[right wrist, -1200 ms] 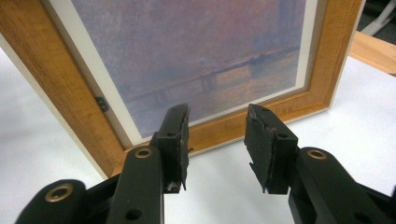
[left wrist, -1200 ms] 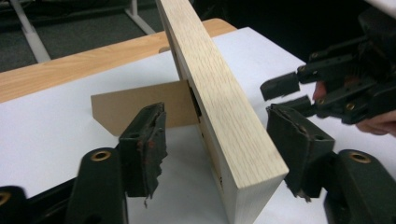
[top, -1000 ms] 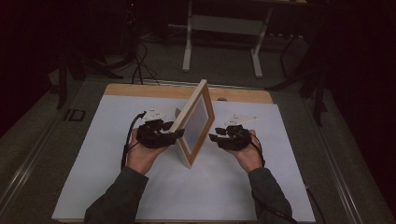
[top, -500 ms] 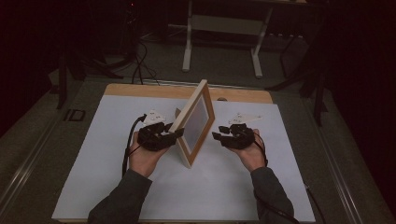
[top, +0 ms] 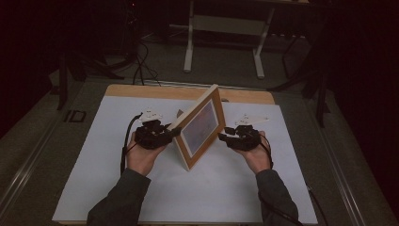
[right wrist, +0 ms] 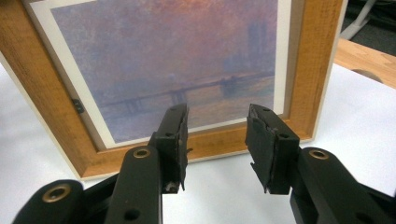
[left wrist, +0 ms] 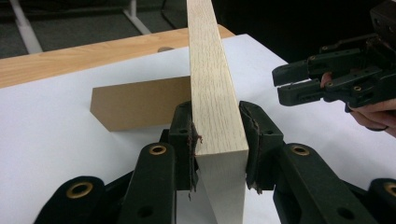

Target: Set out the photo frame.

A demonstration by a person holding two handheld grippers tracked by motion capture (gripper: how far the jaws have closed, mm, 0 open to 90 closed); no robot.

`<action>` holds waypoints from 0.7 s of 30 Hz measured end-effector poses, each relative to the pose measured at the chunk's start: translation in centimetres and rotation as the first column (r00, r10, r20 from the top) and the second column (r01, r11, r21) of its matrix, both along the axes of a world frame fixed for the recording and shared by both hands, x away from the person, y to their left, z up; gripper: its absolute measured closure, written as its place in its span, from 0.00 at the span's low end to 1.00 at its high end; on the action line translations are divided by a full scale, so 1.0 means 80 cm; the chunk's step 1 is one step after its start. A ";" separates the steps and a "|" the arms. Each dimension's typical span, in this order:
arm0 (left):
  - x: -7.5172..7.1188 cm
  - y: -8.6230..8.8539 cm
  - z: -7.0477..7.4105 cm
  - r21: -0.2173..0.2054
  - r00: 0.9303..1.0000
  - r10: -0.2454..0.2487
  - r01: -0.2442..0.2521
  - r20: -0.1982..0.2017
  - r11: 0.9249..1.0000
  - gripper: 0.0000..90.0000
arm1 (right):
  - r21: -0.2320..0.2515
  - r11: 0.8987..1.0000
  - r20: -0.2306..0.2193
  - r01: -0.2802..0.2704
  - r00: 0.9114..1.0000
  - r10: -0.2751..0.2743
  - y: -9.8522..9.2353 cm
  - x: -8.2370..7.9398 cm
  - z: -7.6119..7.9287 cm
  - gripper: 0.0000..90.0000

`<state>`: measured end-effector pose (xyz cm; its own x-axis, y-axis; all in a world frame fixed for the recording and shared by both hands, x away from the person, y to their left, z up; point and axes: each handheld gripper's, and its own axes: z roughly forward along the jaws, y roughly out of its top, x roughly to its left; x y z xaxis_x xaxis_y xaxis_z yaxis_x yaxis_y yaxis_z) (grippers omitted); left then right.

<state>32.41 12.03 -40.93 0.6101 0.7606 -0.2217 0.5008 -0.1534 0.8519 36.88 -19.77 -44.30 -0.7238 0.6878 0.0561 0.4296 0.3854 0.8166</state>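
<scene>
White sheeting covers the surface [top: 94, 188], with a bare wooden strip along its far edge. Near the middle stands the picture frame [top: 200, 127], upright on its lower edge and angled across the surface, its wooden border around a hazy purple and orange print of a bridge. Behind it, a brown easel flap [left wrist: 140, 105] reaches down to the white sheet. The left hand-held gripper [top: 175, 132] has just been closing its jaws, and its pads now press on both faces of the frame's pale side edge. The right hand-held gripper [top: 223, 135] sits just in front of the glazed face, jaws apart with nothing between them, aimed at the frame's lower border. Each is carried in a hand with a grey sleeve.
</scene>
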 end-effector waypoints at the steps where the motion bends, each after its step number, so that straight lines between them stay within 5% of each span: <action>1: 0.001 0.002 0.000 0.000 1.000 -0.005 0.005 -0.002 1.000 0.77 | 0.002 1.000 0.001 0.002 1.000 -0.002 -0.001 0.000 0.000 0.64; 11: 0.015 0.020 0.001 -0.014 0.995 -0.100 0.100 -0.023 0.995 0.78 | 0.008 1.000 -0.007 0.011 1.000 -0.011 -0.006 0.000 -0.005 0.64; 21: 0.024 0.027 0.004 -0.018 0.971 -0.235 0.235 -0.042 0.972 0.79 | 0.016 0.999 0.010 0.043 0.999 -0.043 -0.010 0.002 -0.004 0.63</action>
